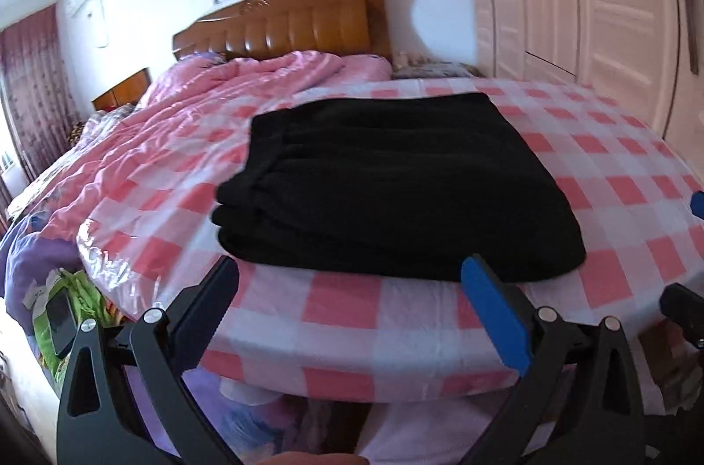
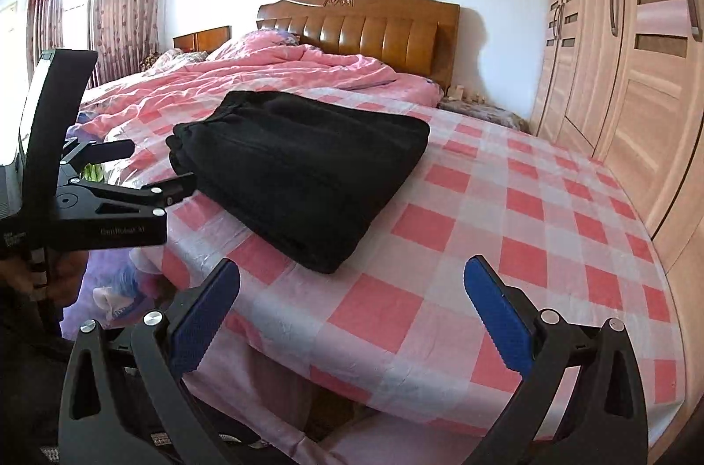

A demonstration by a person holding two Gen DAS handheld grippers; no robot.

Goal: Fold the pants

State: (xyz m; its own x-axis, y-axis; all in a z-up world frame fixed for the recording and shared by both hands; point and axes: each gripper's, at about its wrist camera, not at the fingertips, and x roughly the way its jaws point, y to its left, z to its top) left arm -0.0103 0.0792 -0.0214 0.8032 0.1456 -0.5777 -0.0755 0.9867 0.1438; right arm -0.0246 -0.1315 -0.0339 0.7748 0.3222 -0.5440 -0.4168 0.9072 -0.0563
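Lying beyond left tool: pants

Left tool and right tool both gape wide, empty.

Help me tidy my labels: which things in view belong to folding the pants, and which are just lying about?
Belongs to the job:
black pants, folded, on the checked sheet
left gripper, open, empty
right gripper, open, empty

Just lying about:
pink quilt
headboard
wardrobe
curtains
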